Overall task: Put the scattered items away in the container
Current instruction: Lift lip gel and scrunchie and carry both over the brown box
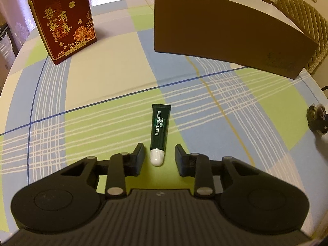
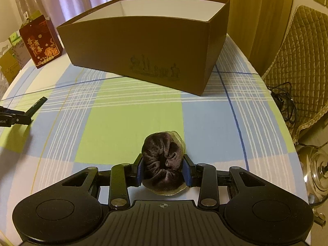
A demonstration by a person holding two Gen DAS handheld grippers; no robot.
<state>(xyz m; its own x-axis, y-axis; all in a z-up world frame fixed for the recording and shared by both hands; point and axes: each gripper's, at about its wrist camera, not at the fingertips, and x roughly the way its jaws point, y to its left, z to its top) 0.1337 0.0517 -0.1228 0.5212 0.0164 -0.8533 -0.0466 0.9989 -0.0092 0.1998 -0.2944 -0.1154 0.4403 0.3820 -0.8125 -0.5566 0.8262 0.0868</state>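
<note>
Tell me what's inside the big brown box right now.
Only the white inner walls near the rim of the brown box show. Its tall front wall hides the floor, so whether anything lies inside cannot be told. The scrunchie and lip gel tube are outside it.

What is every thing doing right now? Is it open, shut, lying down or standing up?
Left gripper: open, fingers either side of the tube's cap.
Lip gel tube: lying flat on the cloth, white cap on.
Right gripper: shut on the scrunchie.
Scrunchie: squeezed between the pads.
Brown box: open on top, standing on the table.
Red gift box: standing upright.
</note>
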